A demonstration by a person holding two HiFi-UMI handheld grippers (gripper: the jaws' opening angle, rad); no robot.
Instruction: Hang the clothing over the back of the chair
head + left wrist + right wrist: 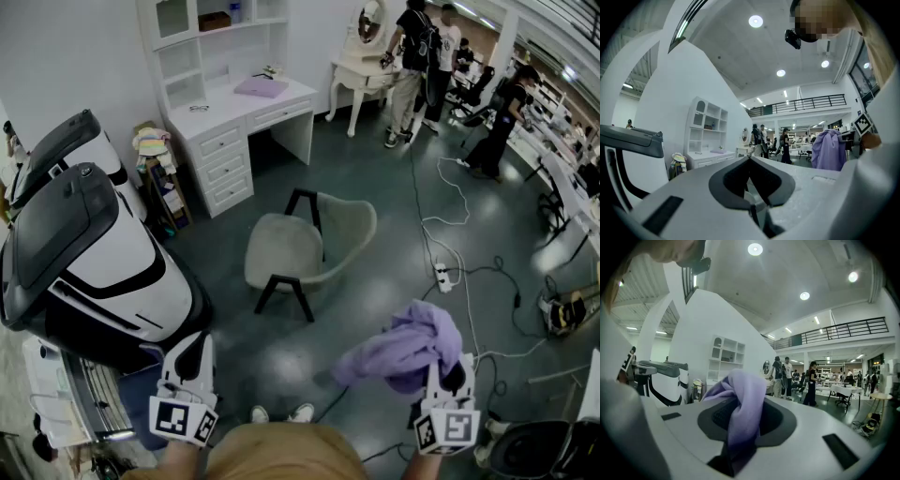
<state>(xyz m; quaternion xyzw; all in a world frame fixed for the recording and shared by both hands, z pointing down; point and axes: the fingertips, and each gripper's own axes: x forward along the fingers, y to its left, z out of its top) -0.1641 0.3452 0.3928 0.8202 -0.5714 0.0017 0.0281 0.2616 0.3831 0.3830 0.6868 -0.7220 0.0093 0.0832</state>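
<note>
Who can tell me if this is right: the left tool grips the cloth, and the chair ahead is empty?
Wrong tool. The right tool grips the cloth, not the left, as the right gripper view shows. The chair ahead is empty.

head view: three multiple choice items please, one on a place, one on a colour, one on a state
1. Where is the chair? A under the desk; B on the open floor; C on a shelf.
2. What colour is the clothing? A lilac; B red; C green.
3. The right gripper is: A open, empty; B resting on the chair; C shut on the clothing.
Key: 1 B, it stands alone on the floor; 2 A, it shows pale purple; 3 C, its jaws pinch the clothing.
</note>
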